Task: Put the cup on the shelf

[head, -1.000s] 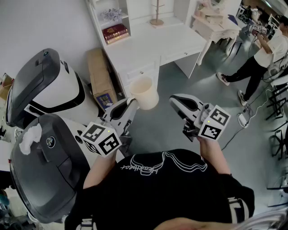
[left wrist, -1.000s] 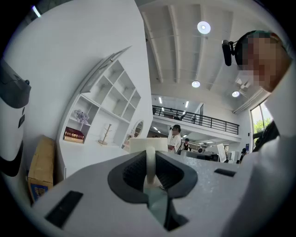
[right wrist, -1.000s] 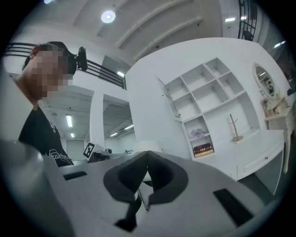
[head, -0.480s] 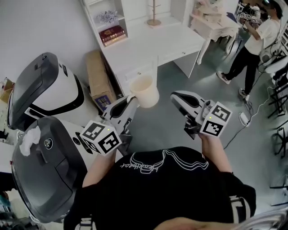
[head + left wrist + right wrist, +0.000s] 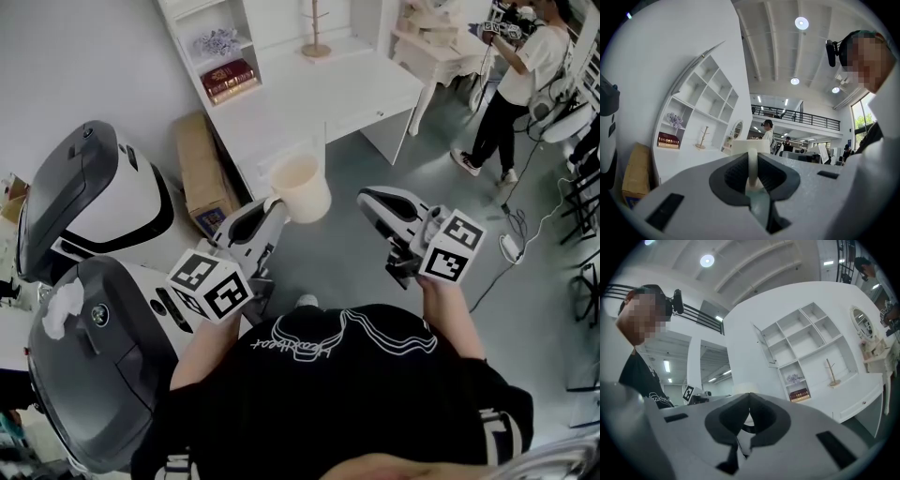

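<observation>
A cream cup (image 5: 300,186) with a handle hangs over the grey floor in front of the white desk (image 5: 328,94). My left gripper (image 5: 273,205) is shut on the cup's handle (image 5: 752,165), which stands upright between the dark pads, with the cup body (image 5: 750,146) just beyond. My right gripper (image 5: 373,198) floats to the right of the cup, apart from it, its jaws shut on nothing (image 5: 749,397). The white shelf (image 5: 234,23) with open compartments rises behind the desk, and it also shows in the left gripper view (image 5: 705,101) and the right gripper view (image 5: 806,341).
Red books (image 5: 228,79) and a pale flower bunch (image 5: 217,41) sit in the shelf's lower left compartments. A wooden stand (image 5: 316,28) is on the desk. A cardboard box (image 5: 199,169) leans beside it. Two grey-and-white machines (image 5: 94,197) stand at left. A person (image 5: 511,75) stands far right.
The desk and shelf have shifted slightly in the head view as I move. The cup stays in the left gripper. The person at far right has stepped further away.
</observation>
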{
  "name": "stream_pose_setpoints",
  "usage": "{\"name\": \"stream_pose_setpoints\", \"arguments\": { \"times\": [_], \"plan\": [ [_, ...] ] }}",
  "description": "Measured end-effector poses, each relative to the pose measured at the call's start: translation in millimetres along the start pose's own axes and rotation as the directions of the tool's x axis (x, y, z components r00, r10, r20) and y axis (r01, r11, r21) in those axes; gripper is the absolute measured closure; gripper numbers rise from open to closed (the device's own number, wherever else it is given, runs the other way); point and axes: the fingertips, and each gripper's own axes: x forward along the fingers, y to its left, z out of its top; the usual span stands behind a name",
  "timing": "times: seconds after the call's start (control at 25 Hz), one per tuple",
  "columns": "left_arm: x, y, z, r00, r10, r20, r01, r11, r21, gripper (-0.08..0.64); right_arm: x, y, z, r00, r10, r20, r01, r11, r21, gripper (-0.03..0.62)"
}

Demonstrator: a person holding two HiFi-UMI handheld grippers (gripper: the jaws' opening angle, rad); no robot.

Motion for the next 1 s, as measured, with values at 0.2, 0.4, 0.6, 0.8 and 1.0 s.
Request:
{"name": "stream_pose_setpoints", "arguments": {
  "times": [0.2,0.4,0.6,0.8,1.0],
  "plan": [
    [11.8,24.9,-2.1,1.0,0.005,0.0,-0.005,1.0,-0.007,0.518,13.8,-19.4,-5.3,1.0,-0.011,-0.007,0.011,1.0,0.011,0.586],
    [33.5,57.0,-5.0,1.0,0.005,-0.006,-0.005,1.0,-0.027,0.518,34.1,-50.2,-8.1,1.0,-0.024,-0.02,0.025,1.0,0.018,0.586],
    [65.9,101.4,1.7,1.0,0.003,-0.007,-0.004,0.999,-0.039,0.518,66.8,-93.7,-2.7,0.999,-0.036,-0.035,0.037,0.999,0.022,0.586],
    [108.0,155.1,10.2,1.0,0.005,-0.028,-0.007,0.997,-0.072,0.518,107.0,-149.0,5.1,0.997,-0.05,-0.053,0.052,0.998,0.044,0.586],
    [152.7,216.1,22.7,0.999,0.027,-0.036,-0.029,0.998,-0.061,0.518,157.6,-207.8,15.7,0.995,-0.051,-0.083,0.056,0.997,0.056,0.586]
  ]
}}
